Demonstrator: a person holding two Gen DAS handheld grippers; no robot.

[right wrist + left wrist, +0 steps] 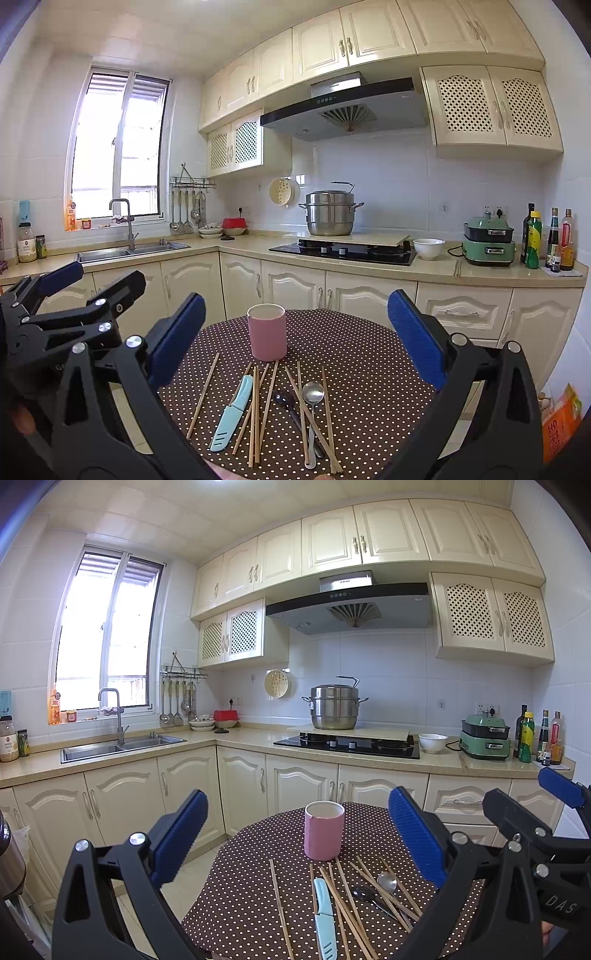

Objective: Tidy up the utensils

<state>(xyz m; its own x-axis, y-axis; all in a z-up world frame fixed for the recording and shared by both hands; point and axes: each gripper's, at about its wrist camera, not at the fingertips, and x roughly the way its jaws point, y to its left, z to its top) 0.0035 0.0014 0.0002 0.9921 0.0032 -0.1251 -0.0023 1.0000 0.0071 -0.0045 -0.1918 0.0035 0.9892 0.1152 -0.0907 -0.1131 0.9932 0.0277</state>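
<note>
A pink cup [324, 830] [266, 332] stands upright towards the far side of a round table with a brown dotted cloth [251, 886] [369, 387]. In front of the cup lie several wooden chopsticks [347, 904] [258, 406], scattered and crossing. Among them are a light blue sheathed knife [325, 915] [232, 413], a silver spoon [386, 881] [313, 393] and a dark spoon [364, 895] [284, 400]. My left gripper [298, 797] [103, 277] hovers above the near edge, open and empty. My right gripper [294, 301] [524, 794] is beside it, also open and empty.
Beyond the table runs an L-shaped counter with a sink [122, 746], a hob carrying a steel pot [334, 709], a white bowl [432, 742], a green appliance [485, 740] and bottles [539, 738]. An orange package [561, 421] sits low on the right. Tiled floor lies left of the table.
</note>
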